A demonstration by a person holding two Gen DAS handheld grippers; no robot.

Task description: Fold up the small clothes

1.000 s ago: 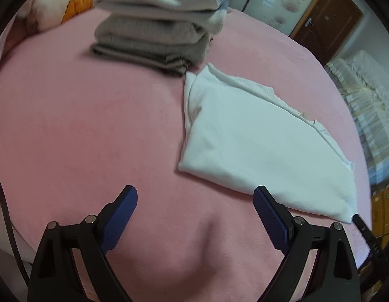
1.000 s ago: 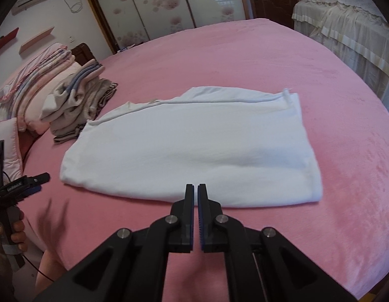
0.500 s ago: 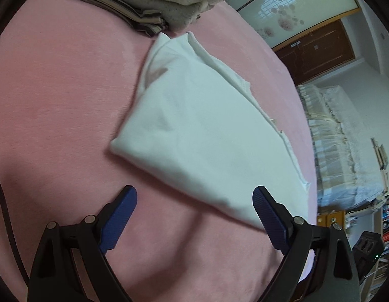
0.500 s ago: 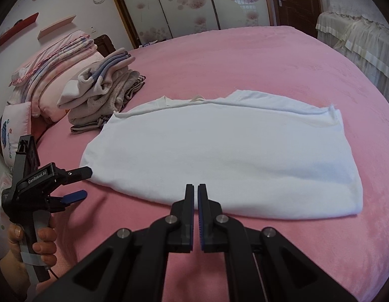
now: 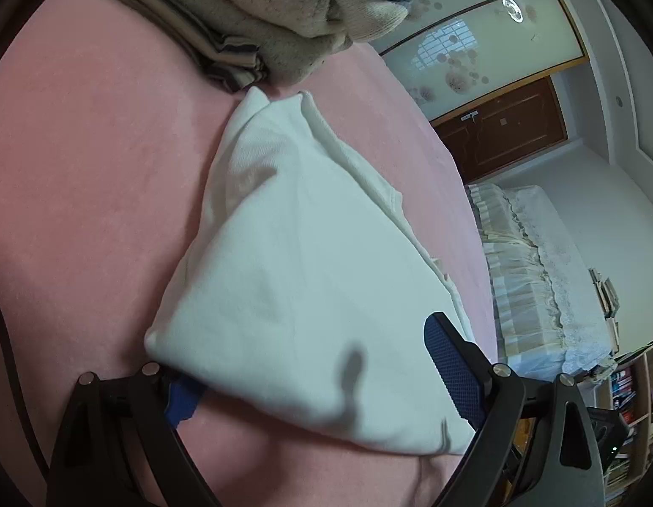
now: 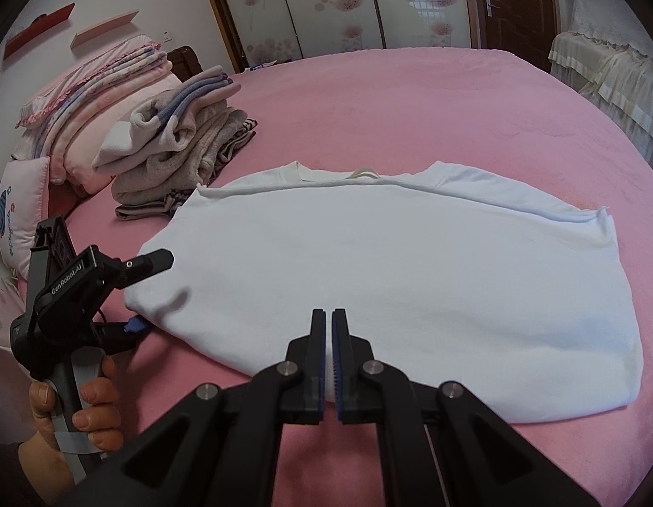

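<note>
A white folded shirt (image 6: 389, 262) lies flat on the pink bed (image 6: 411, 97); it also shows in the left wrist view (image 5: 292, 287). My left gripper (image 5: 318, 372) is open at the shirt's near left corner, one finger under the edge and the other above the cloth; it also shows in the right wrist view (image 6: 144, 291). My right gripper (image 6: 329, 355) is shut and empty, over the shirt's near edge.
A stack of folded grey and beige clothes (image 6: 178, 148) sits at the shirt's far left corner, also in the left wrist view (image 5: 284, 12). Pink pillows and quilts (image 6: 85, 118) lie behind. A covered bed (image 6: 613, 72) stands to the right.
My left gripper has moved forward to the shirt's corner, its lower finger sliding under the edge. My right gripper has come closer over the shirt's near edge, still shut.
</note>
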